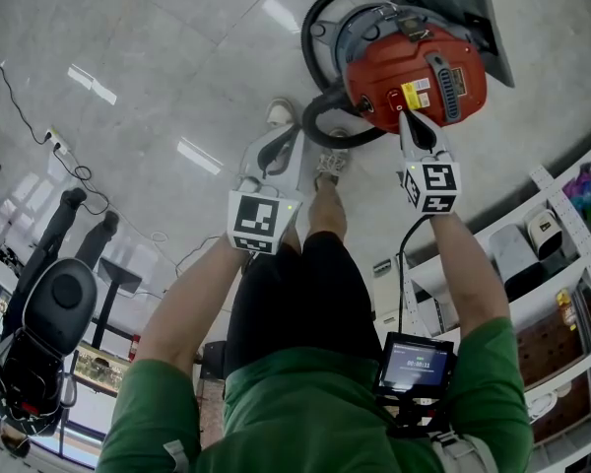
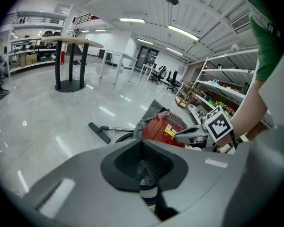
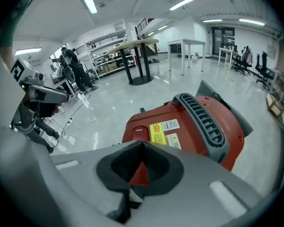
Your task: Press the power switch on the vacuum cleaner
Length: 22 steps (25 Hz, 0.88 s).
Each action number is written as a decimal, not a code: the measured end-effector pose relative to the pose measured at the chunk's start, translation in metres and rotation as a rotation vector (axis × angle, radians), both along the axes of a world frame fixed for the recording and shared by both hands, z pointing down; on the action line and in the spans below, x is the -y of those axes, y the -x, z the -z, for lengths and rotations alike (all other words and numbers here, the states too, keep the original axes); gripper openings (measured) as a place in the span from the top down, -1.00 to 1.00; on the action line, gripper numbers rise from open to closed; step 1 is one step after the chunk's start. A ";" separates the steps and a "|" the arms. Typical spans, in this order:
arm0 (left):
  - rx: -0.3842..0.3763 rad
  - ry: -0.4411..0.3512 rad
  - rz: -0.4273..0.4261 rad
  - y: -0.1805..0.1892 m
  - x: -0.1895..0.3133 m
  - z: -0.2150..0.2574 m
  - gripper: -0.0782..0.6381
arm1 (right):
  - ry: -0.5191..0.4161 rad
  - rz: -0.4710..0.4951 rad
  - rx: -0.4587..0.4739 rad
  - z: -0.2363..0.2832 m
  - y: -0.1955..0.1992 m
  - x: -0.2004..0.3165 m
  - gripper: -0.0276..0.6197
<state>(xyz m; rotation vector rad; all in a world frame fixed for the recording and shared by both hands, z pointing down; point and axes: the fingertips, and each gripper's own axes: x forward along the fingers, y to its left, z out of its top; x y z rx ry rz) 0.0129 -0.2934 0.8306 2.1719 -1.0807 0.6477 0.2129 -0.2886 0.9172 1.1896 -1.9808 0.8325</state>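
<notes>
Two grey plastic tools, both with jaws pressed together, nothing between. Right gripper (image 1: 406, 118) tip at rounded red power switch (image 3: 138, 133) atop glossy red vacuum cleaner (image 1: 379, 72); contact unclear. Left gripper (image 1: 288, 144) well apart, over polished tile floor (image 1: 128, 47). Black hose (image 1: 313, 116) curled beside drum.

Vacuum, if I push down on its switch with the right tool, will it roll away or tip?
It probably won't tip: the vacuum looks squat and broad on the flat floor. It might creep a little, since that floor looks glossy.
</notes>
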 end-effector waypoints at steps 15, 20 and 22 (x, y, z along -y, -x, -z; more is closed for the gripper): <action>0.002 -0.009 0.009 0.006 0.003 0.003 0.80 | 0.038 0.001 -0.020 -0.007 -0.001 -0.004 0.91; 0.007 -0.012 0.010 0.008 0.001 0.004 0.80 | 0.043 0.008 -0.030 -0.009 -0.001 -0.004 0.91; 0.009 -0.016 0.012 0.010 0.001 0.005 0.80 | 0.041 0.009 -0.034 -0.009 -0.001 -0.004 0.91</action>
